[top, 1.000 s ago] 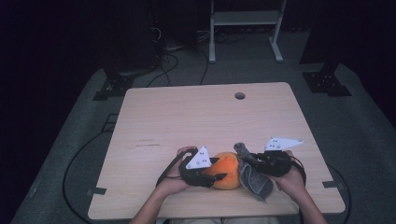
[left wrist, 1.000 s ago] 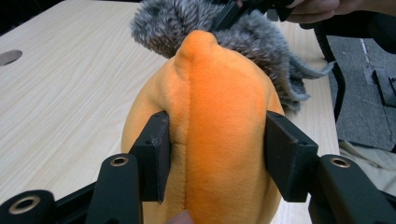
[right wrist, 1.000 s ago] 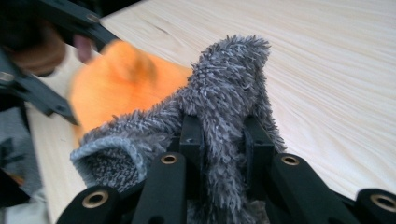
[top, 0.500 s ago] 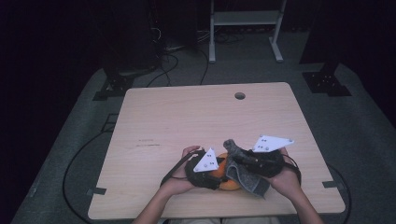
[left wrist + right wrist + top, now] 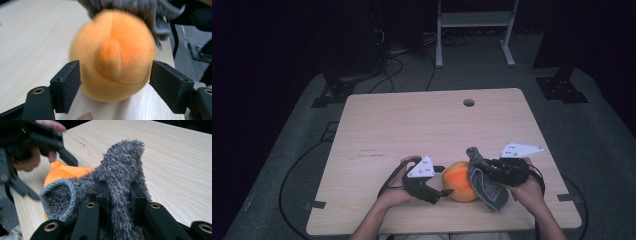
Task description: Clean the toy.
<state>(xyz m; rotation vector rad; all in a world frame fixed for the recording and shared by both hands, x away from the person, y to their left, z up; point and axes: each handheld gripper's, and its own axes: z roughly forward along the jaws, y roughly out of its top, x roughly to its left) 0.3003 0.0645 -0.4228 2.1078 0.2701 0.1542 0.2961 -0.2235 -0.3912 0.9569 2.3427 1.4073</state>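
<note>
An orange plush ball point(image 5: 460, 181) rests on the wooden table point(image 5: 412, 125) near its front edge. My left gripper point(image 5: 443, 181) reaches it from the left. Its jaws have just been opening and stand either side of the ball point(image 5: 112, 55), the pads point(image 5: 71, 82) close beside it without squeezing. My right gripper point(image 5: 492, 170) is shut on a grey fuzzy sock point(image 5: 484, 182) that hangs against the ball's right side. In the right gripper view the sock point(image 5: 122, 167) rises between my jaws point(image 5: 117, 192), its open cuff toward the ball point(image 5: 62, 173).
The table has a round cable hole point(image 5: 469, 102) near its far edge. A white stand point(image 5: 472, 30) and cables lie on the dark floor behind. Both forearms come in over the front edge.
The right gripper drew the grey sock over the ball, then back to the right, so the ball shows again. The left jaws have spread apart around the ball.
</note>
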